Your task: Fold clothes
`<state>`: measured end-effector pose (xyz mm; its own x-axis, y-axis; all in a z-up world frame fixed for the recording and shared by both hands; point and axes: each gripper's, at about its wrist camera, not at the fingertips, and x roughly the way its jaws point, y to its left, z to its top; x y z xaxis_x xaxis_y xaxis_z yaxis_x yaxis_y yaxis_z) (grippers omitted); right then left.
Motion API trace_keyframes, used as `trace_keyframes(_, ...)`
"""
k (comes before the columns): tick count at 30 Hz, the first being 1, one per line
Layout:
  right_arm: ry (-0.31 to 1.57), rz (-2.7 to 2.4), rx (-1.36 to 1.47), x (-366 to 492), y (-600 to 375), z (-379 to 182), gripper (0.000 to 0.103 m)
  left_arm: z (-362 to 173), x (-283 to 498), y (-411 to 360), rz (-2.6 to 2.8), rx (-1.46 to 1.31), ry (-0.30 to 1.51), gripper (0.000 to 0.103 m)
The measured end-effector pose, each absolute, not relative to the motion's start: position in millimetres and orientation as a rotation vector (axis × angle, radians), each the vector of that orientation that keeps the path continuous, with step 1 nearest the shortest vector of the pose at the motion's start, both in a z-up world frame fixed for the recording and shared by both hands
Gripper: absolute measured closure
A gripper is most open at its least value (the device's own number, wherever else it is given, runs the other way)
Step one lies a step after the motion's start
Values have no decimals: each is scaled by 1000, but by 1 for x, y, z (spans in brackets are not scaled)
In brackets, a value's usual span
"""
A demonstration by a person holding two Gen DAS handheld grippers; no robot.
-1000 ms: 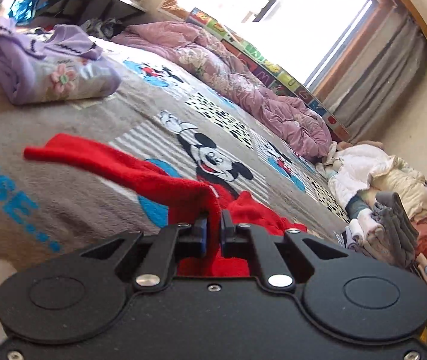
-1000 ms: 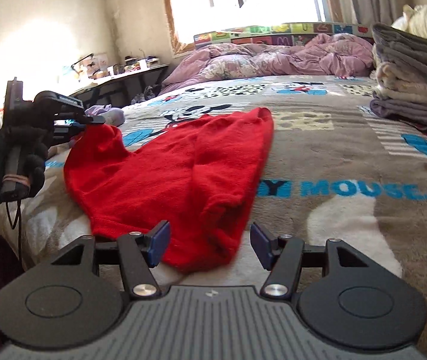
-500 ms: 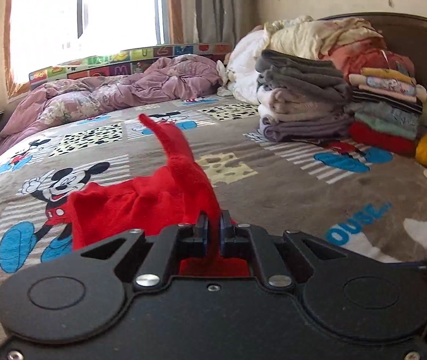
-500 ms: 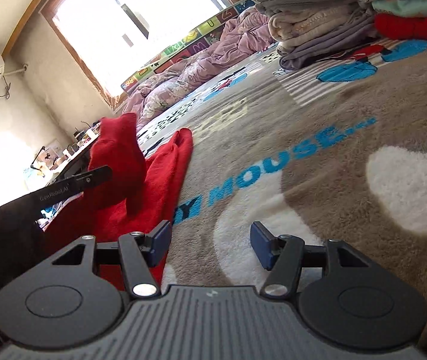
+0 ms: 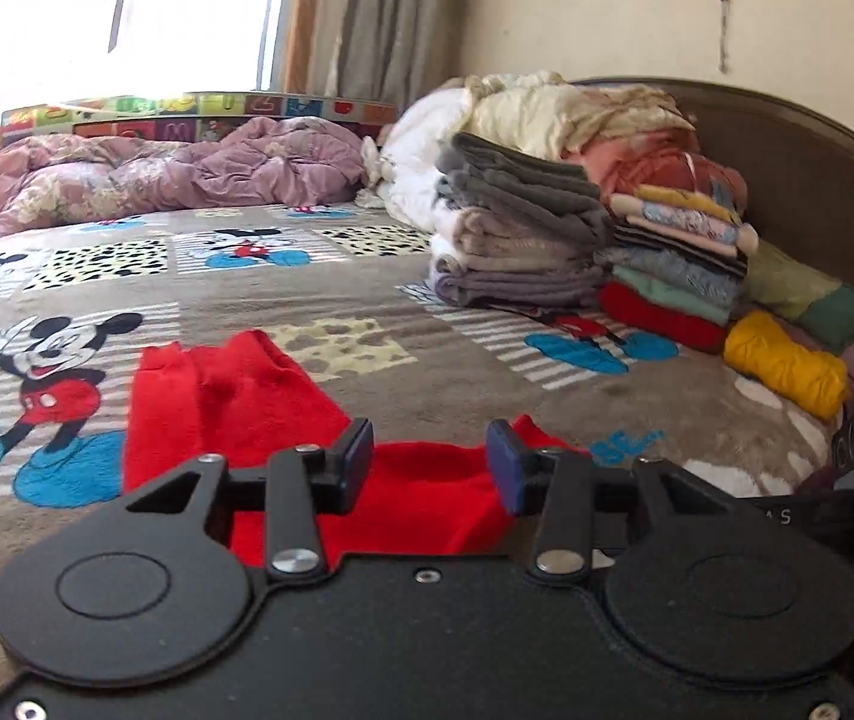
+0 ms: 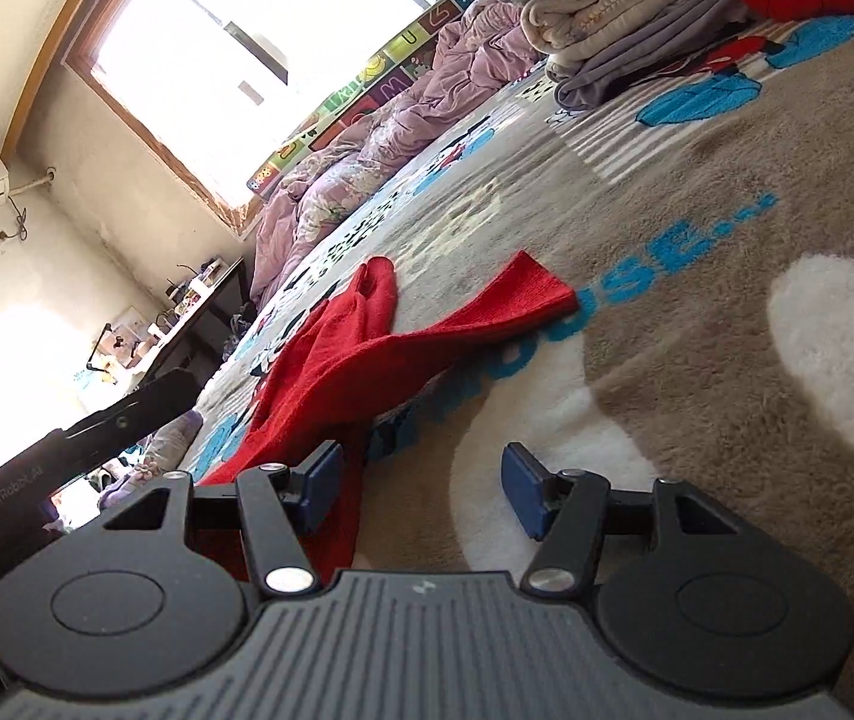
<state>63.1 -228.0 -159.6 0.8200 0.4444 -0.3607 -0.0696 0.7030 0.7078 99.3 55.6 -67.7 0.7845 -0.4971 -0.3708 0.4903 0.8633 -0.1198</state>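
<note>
Left gripper (image 5: 430, 462), low centre of its frame: jaws just parted, red garment (image 5: 234, 402) between but untouched, seemingly let go so the carried-over part settles as a fold on the blanket (image 5: 457, 372). Right gripper (image 6: 420, 495), low centre of its own frame: half open, empty, left pad (image 6: 321, 483) just beside the garment's near edge, probably poised for another pinch. Garment's near part hidden behind both gripper bodies, so type and fold count unclear; folded stack (image 5: 523, 240) at right, cut off in right view.
</note>
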Motion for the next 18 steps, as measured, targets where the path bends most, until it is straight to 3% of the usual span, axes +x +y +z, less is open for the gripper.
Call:
trace_keyframes(7,596,341,904,103,-218,-163,35,-77,96,180,-260,-176,442,79)
trace_keyframes(13,614,284,1027,131,-210,-166,37,-84,80,172,-344,-133,479,86)
trace_keyframes(15,613,243,1025,138,-207,-165,45,-88,79,158,-386,-94,500,88)
trace_keyframes(17,620,219,1007,146,-203,-164,71,-94,80,143,-416,-28,522,89)
trace_keyframes(18,624,212,997,150,-201,-164,78,-97,80,135,-413,21,528,92)
